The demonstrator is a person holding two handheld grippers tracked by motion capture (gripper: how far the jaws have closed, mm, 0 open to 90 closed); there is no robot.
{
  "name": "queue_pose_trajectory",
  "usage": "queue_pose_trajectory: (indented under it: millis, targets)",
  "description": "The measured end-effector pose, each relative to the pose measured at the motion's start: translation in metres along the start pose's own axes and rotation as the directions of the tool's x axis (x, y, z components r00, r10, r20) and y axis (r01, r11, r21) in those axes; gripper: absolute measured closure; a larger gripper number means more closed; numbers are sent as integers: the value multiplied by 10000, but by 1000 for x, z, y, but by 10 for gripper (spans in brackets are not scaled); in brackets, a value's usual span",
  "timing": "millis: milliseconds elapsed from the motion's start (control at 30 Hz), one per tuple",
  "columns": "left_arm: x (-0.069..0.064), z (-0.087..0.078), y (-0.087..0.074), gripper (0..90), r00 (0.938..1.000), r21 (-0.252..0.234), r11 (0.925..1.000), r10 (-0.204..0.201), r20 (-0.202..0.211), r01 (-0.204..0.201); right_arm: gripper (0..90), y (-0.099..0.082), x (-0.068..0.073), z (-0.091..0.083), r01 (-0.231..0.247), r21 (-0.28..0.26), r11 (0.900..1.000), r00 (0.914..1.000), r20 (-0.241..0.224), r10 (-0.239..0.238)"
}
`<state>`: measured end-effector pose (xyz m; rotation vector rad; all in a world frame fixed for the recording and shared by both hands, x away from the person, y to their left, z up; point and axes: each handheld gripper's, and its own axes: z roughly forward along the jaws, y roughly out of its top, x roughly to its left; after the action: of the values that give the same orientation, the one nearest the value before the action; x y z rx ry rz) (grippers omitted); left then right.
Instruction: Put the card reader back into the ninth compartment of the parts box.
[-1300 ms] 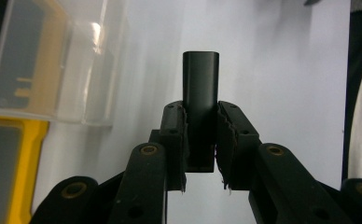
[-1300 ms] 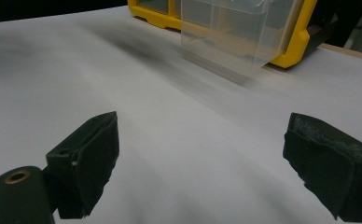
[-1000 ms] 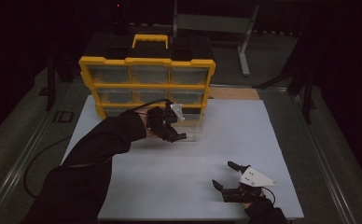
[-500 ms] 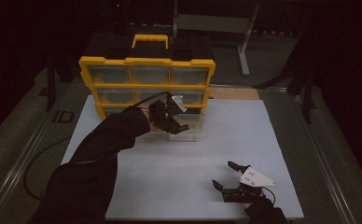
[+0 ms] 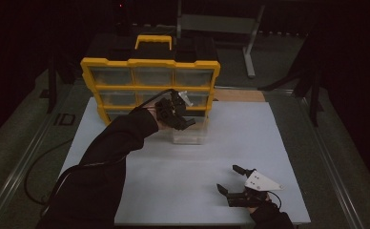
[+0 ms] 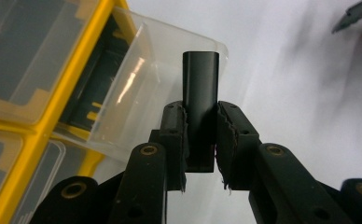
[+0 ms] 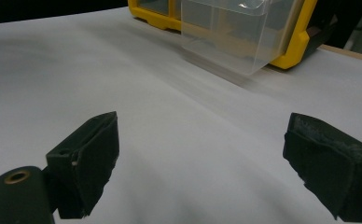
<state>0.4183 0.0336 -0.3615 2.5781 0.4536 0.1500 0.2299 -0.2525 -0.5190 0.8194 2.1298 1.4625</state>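
Observation:
My left gripper hangs over the pulled-out clear drawer at the bottom row of the yellow organiser. It is shut on a small black rectangular block; the left gripper view shows the block sticking up past both pads, above the clear drawer beside the organiser's yellow frame. My right gripper rests low on the white mat near the front right, jaws wide apart and nothing between them. The right gripper view looks across the mat at the clear drawer.
A white mat covers the table. The organiser has a black lid, a yellow handle and rows of translucent drawers. A wooden strip lies behind the mat at the right. A cable loops off the left edge.
The left gripper has shifted a little to the right and farther back, toward the organiser and over the open drawer, still holding the block. The right gripper has stayed put.

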Motion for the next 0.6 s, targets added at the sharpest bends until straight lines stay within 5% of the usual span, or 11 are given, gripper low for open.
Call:
queue_pose_trajectory:
  millis: [600]
  targets:
    - [13, 18, 9, 745, 9993, -117, 9994, -335, -181, 333, 106, 0, 0, 0, -4, -21, 10000, 10000, -23, 4]
